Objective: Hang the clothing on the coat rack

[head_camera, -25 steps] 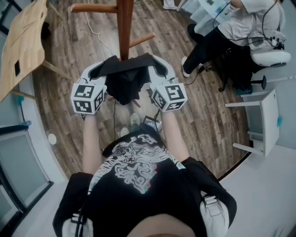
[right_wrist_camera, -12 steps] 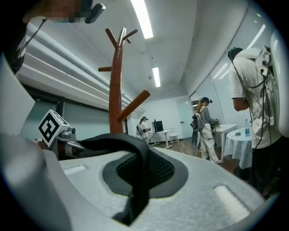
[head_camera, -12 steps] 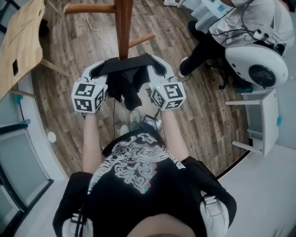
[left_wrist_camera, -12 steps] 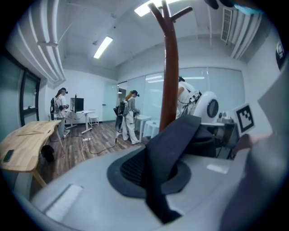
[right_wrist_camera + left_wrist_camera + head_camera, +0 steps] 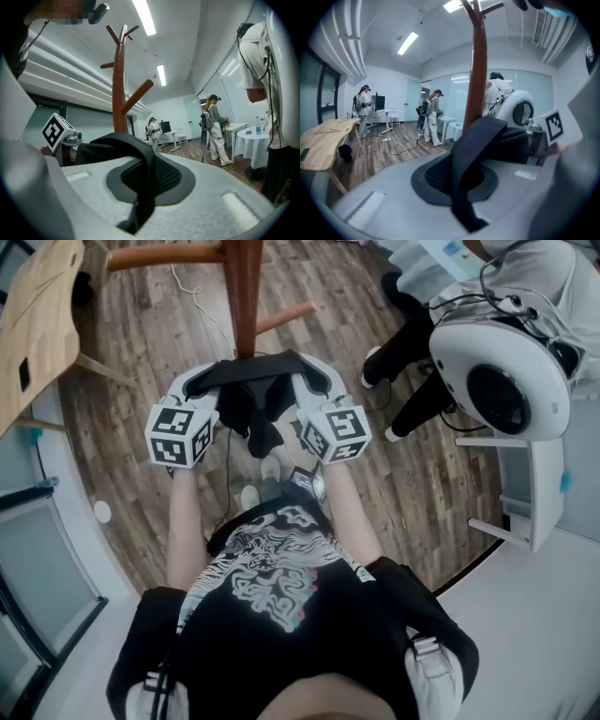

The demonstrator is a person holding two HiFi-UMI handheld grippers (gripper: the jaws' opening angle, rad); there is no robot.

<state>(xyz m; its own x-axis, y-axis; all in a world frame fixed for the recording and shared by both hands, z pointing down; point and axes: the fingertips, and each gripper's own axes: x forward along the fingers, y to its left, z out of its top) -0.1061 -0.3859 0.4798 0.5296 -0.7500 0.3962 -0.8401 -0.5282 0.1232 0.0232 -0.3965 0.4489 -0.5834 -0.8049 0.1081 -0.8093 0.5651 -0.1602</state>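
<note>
A black fabric garment (image 5: 255, 401) is held stretched between the two grippers, its upper edge taut and the rest hanging bunched below. The left gripper (image 5: 199, 381) is pressed together on a band of the cloth at the garment's left end. The right gripper (image 5: 314, 376) is likewise clamped on a fold at its right end. The garment is held on the near side of the reddish-brown wooden coat rack (image 5: 246, 296), whose pole rises just beyond its middle; whether they touch cannot be told. A light wooden table (image 5: 37, 324) is seen at the far left and a white side table (image 5: 534, 474) at the right. A rounded white device (image 5: 502, 371) is seen at the far right, beside a person in dark trousers (image 5: 408, 329). A thin white cable (image 5: 202, 315) lies on the wood-plank floor (image 5: 141, 352) left of the pole.
</note>
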